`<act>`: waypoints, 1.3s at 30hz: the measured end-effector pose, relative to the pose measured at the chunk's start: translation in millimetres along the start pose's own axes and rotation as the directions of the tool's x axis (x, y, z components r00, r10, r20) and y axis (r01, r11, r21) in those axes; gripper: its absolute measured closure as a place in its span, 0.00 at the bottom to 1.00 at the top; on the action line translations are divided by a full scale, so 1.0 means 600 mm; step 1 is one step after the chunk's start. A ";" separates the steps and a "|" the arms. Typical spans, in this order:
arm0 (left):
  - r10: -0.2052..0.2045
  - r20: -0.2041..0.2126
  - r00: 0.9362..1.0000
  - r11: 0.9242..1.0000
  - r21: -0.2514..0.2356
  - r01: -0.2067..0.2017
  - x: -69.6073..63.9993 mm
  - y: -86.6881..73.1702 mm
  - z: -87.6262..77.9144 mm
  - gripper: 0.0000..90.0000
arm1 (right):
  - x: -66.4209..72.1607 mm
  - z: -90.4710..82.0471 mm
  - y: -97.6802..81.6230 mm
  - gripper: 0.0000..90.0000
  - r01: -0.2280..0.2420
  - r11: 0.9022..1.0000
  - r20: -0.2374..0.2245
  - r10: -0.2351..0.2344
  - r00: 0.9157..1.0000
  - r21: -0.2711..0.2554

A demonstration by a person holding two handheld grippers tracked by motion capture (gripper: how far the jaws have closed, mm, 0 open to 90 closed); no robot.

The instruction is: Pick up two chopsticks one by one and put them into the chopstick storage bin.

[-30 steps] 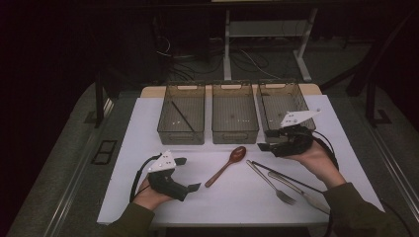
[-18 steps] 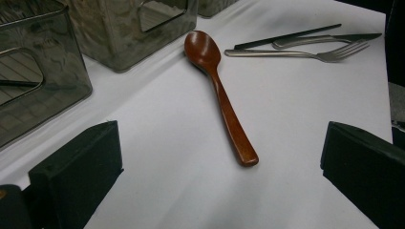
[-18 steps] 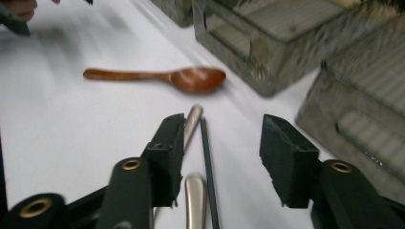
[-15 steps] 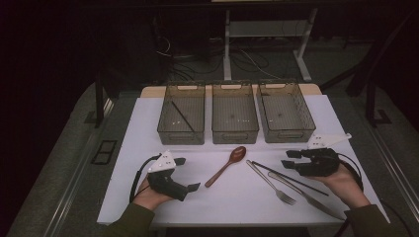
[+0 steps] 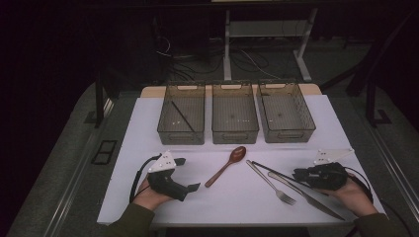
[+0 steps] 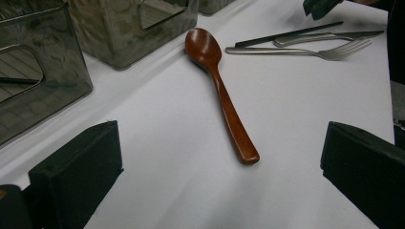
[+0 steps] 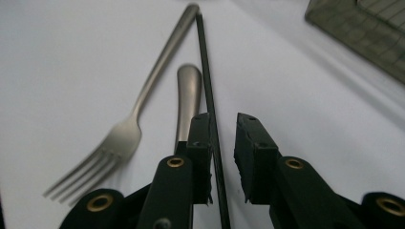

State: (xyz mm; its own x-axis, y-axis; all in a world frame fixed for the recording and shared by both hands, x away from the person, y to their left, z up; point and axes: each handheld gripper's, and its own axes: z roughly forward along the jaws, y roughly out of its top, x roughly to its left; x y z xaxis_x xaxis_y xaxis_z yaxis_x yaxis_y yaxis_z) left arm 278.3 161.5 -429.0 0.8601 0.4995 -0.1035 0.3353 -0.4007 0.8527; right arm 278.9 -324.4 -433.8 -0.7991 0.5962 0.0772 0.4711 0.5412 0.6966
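A black chopstick (image 5: pixel 272 169) lies on the white table beside a steel fork (image 5: pixel 272 183) and a knife (image 5: pixel 307 198). My right gripper (image 5: pixel 297 174) is low over the chopstick's near end. In the right gripper view the chopstick (image 7: pixel 204 71) runs between the jaws of that gripper (image 7: pixel 223 129); they have just been closing, and a gap still shows on its right side. The fork (image 7: pixel 143 100) and knife handle (image 7: pixel 187 95) lie to its left. My left gripper (image 5: pixel 188 174) rests wide open, and a brown wooden spoon (image 6: pixel 222 90) lies ahead of it.
Three clear smoky bins stand in a row at the back: the left one (image 5: pixel 168 132) holds another black chopstick (image 5: pixel 182 116), beside the middle one (image 5: pixel 234 132) and the right one (image 5: pixel 289 133). The spoon (image 5: pixel 227 165) lies mid-table.
The right hand came down from in front of the right bin to the near right, onto the chopstick, and its jaws narrowed. The left hand stayed put.
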 end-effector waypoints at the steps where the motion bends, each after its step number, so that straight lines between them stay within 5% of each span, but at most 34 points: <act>1: -0.001 0.001 1.000 1.000 -0.004 0.001 0.000 0.000 0.001 0.00 | -0.001 0.003 -0.003 0.85 0.002 1.000 0.003 -0.002 1.000 0.007; 18: -0.006 0.001 1.000 1.000 -0.004 0.006 -0.002 0.000 0.002 0.00 | 0.000 0.024 -0.012 0.93 0.025 0.999 0.002 -0.025 1.000 0.036; 26: -0.003 0.002 1.000 1.000 -0.003 0.003 -0.001 0.000 0.001 0.00 | -0.008 0.001 -0.009 0.95 -0.037 0.998 -0.018 0.036 0.999 -0.045; 39: -0.005 0.000 1.000 1.000 -0.005 0.005 -0.001 0.001 0.001 0.00 | -0.003 -0.041 0.023 0.95 -0.061 0.988 -0.026 0.058 0.998 -0.143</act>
State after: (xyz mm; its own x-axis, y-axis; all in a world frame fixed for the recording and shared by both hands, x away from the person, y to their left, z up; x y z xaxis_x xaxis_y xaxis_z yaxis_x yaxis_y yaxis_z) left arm 278.1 160.7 -428.8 0.8586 0.5013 -0.1073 0.3374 -0.3949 0.8546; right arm 277.5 -332.3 -406.5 -0.7799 0.6109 0.1358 0.4605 0.4132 0.7856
